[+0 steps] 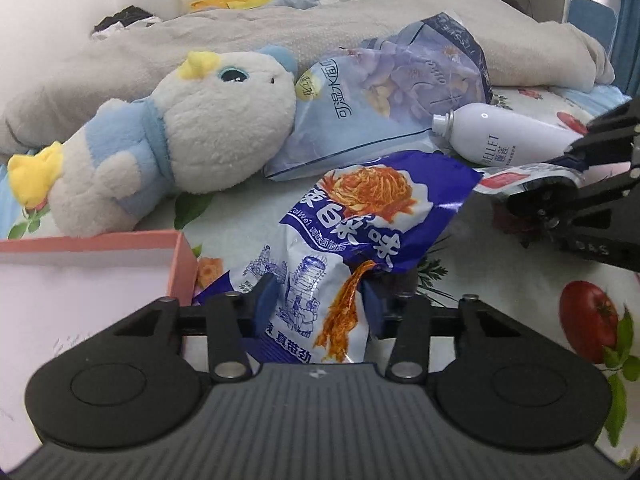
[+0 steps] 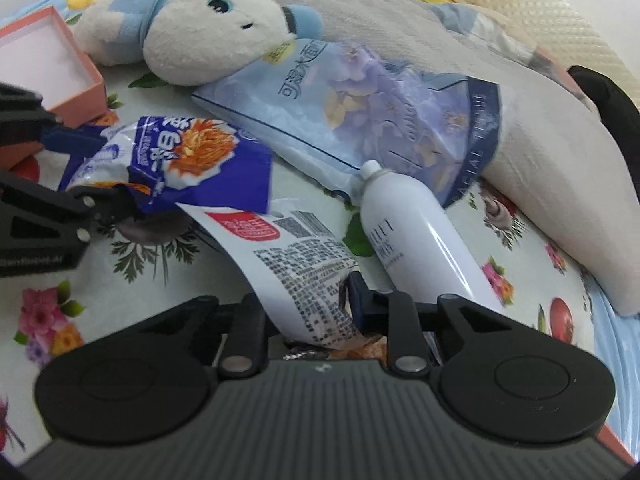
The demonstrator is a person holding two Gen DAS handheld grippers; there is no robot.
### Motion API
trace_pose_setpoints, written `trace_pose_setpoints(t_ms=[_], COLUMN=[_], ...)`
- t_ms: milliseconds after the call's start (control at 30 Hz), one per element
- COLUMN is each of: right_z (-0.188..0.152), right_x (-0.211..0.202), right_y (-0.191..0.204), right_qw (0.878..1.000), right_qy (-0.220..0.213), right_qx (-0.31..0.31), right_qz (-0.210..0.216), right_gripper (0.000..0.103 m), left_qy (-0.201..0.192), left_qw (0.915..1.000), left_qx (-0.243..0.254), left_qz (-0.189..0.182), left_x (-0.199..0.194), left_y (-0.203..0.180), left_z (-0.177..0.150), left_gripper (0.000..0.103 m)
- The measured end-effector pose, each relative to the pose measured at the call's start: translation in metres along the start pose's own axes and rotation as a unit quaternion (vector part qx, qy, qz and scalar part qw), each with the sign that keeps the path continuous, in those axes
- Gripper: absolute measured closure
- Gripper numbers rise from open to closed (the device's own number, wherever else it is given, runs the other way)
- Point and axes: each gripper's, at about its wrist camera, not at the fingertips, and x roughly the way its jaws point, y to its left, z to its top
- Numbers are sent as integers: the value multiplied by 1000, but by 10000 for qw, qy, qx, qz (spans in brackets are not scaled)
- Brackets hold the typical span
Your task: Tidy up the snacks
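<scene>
Blue snack bag (image 1: 352, 216) is being gripped by left tool (image 1: 320, 300); right tool (image 2: 312, 300) is clenching white packet (image 2: 296, 264); next likely pink box (image 1: 80, 264), at nine o'clock.

Even, soft daylight-type lighting, fairly bright, no hard shadows; only a faint dark patch on the floral sheet (image 1: 500, 276) under the purple snack bag (image 1: 360, 216) ahead of the left fingers. Left view sharp in the centre, wall at upper left blown out white. Right view softer overall, slight motion blur on print of the white snack bag (image 2: 308, 264) between the fingers. Specular streak on the white bottle (image 2: 416, 240) just right of the right fingers. Strong fisheye bending at edges, corners vignetted black in both views.
</scene>
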Motion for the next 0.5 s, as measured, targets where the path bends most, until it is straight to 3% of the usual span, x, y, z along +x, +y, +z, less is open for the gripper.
trace_pose_setpoints(t_ms=[233,500], right_z=[-6,-18], right_x=[-32,-76], right_y=[5,-2], right_qw=[9994,9946], right_qy=[-197,-461], right_qx=[176,907], right_qz=[-220,-215], right_gripper=[79,80], left_qy=[-39,-162], left_qw=[9997,9970], left_qx=[-235,-739], left_qz=[10,-149], left_x=[-27,-70], left_y=[1,8], left_z=[-12,-21], left_gripper=[59,60])
